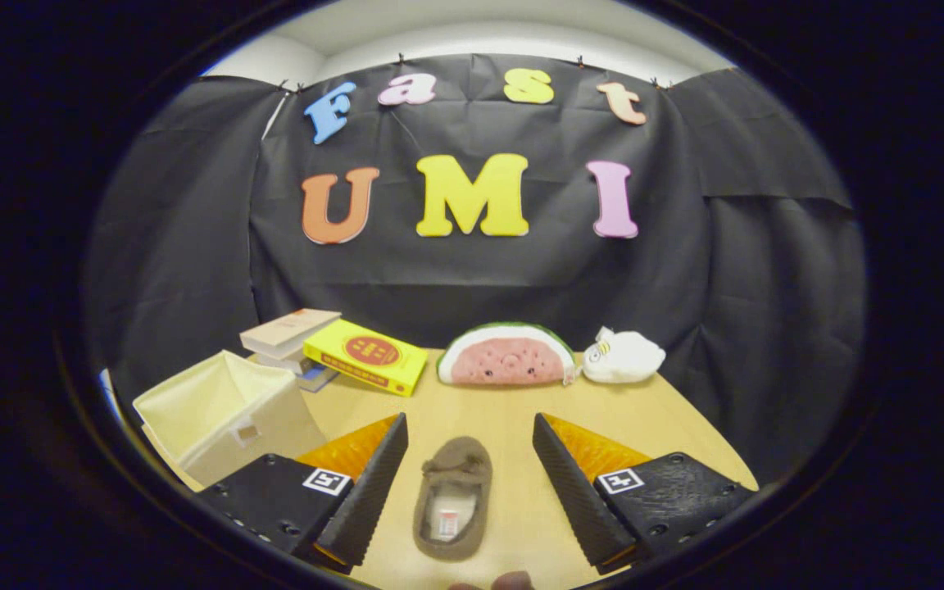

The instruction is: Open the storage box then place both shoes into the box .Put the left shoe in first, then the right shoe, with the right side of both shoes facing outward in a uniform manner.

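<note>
A brown slipper-like shoe lies flat on the wooden table, sole down, toe pointing away from me. It sits between the two fingers of my gripper, which stands open with neither finger touching the shoe. To the left of the left finger stands a cream fabric storage box, its top open and tilted toward me.
Behind the box lies a stack of books with a yellow book leaning off it. A watermelon-slice plush and a white plush rest at the table's far edge against the black cloth wall.
</note>
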